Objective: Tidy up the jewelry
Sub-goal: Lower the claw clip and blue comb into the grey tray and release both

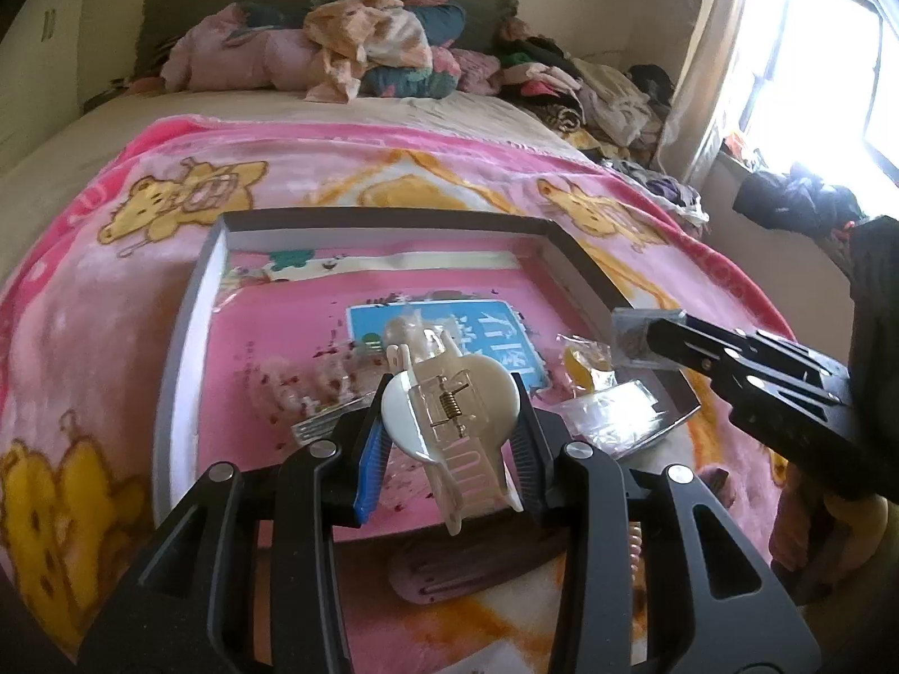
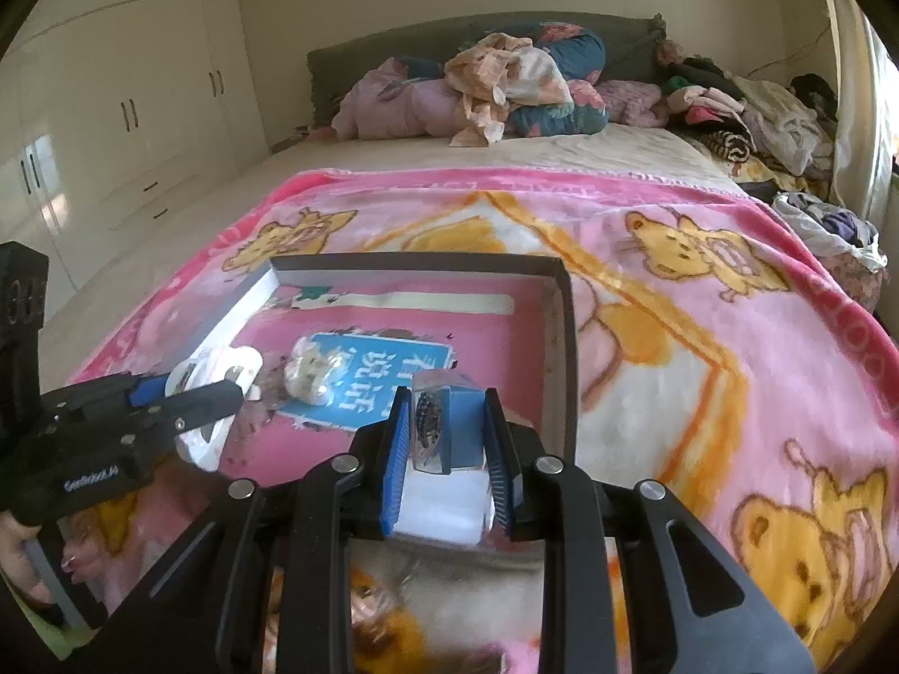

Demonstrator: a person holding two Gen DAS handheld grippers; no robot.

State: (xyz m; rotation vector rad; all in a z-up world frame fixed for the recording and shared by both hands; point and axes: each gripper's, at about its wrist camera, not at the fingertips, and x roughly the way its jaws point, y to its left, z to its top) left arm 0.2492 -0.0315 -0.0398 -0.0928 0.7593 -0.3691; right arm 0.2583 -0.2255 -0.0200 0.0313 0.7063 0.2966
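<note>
Two grips, hair claw clip (image 1: 449, 421) clamped between left gripper (image 1: 449, 432) pads, packet (image 2: 444, 427) pinched in right gripper (image 2: 449, 438)

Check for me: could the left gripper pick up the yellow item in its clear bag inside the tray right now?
Probably not. The left gripper is already shut on a white hair claw clip, so its jaws are occupied. The bagged yellow item lies uncovered in the tray, so the way is otherwise free.

Bed (image 2: 562, 151) under pink bear blanket (image 2: 702, 337); open shallow box (image 2: 564, 337) on it; clothes heaped beyond
</note>
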